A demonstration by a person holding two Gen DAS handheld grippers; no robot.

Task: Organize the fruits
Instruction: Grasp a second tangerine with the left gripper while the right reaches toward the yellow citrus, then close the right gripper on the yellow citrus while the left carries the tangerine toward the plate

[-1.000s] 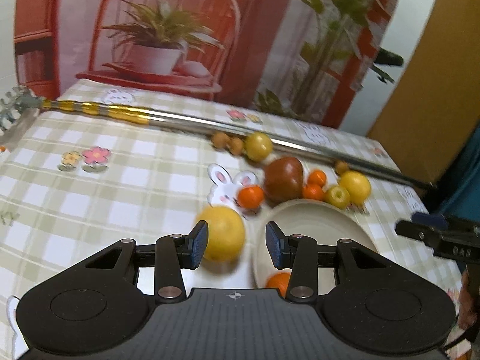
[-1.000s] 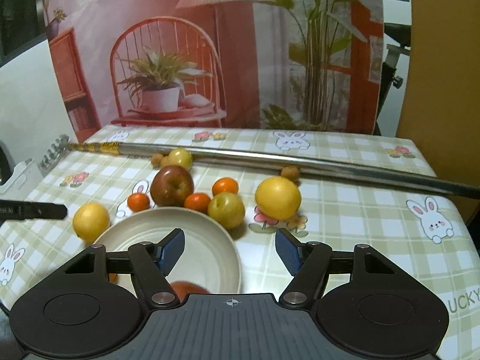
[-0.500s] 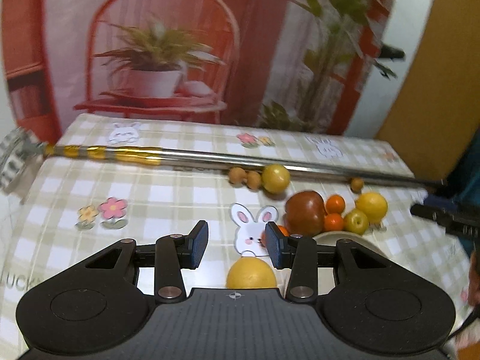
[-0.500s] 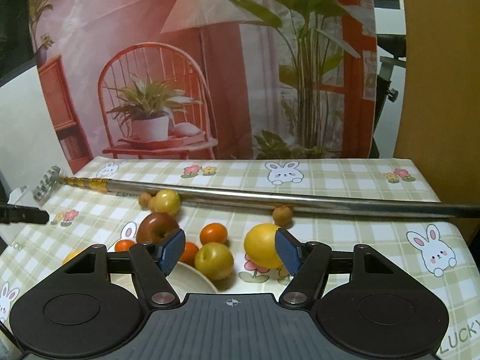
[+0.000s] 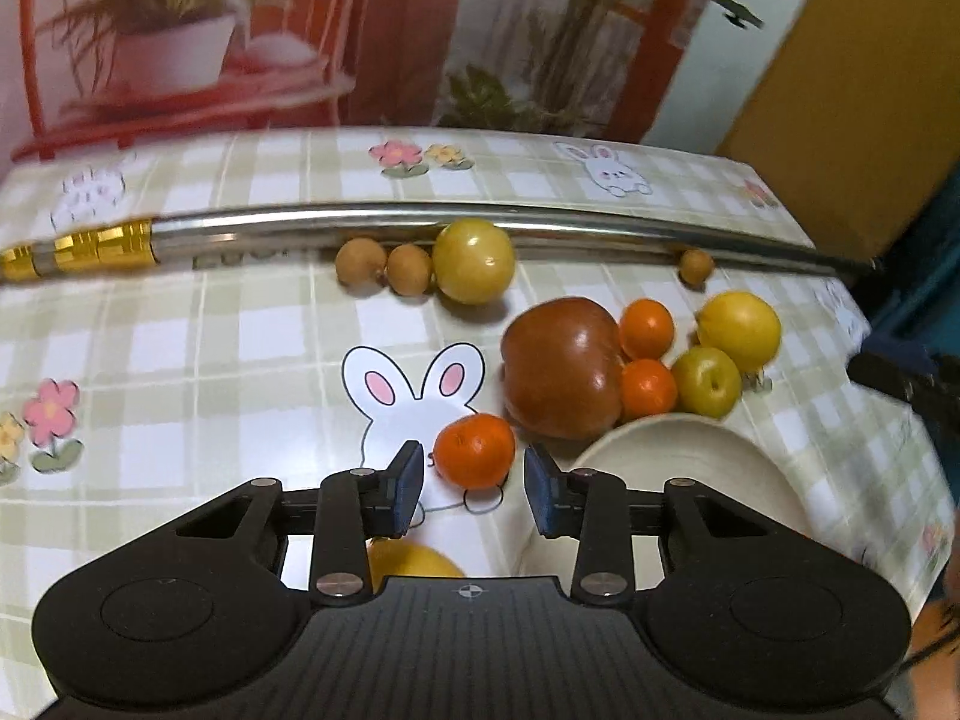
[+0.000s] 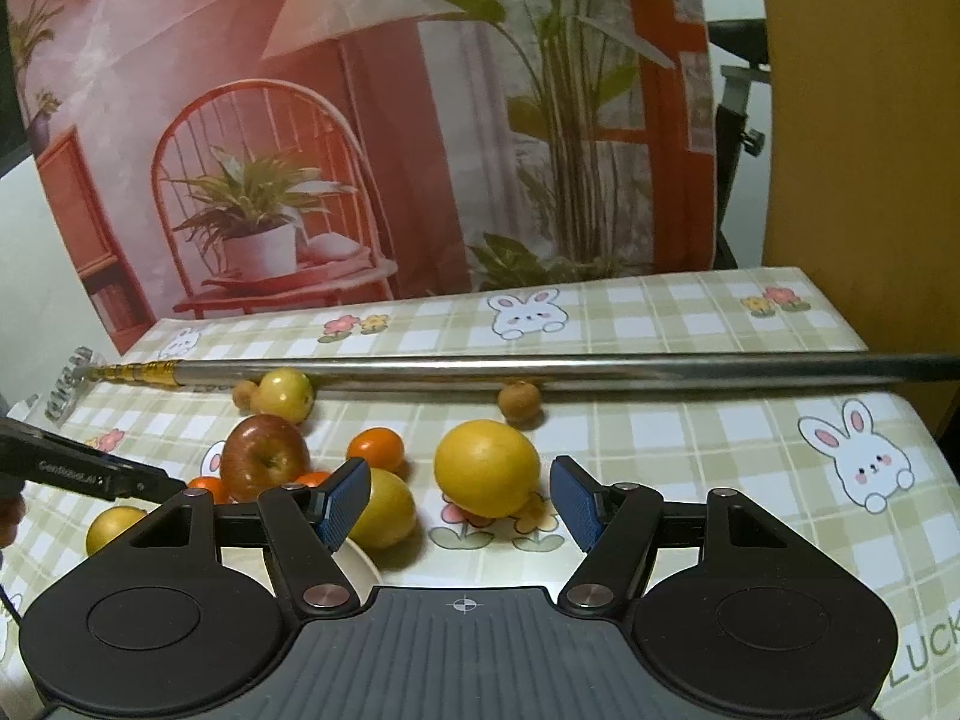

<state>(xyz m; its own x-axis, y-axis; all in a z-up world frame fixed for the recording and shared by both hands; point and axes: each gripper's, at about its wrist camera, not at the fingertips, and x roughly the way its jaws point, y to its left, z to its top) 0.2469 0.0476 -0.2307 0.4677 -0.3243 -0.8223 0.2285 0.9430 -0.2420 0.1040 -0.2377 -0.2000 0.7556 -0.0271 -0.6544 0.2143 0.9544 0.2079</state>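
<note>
Left wrist view: left gripper (image 5: 473, 489) jaws apart, empty, framing small tangerine (image 5: 474, 450) beside bowl (image 5: 690, 450) rim. Right gripper (image 6: 459, 501) wide, empty, before large lemon (image 6: 487, 468).

Warm indoor light, fisheye-bent edges, left view motion-blurred, soft shadows

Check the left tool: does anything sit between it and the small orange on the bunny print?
Nothing visible does. The left tool is open, and the small orange lies straight ahead between its fingertips; the bowl sits off to the right.
</note>
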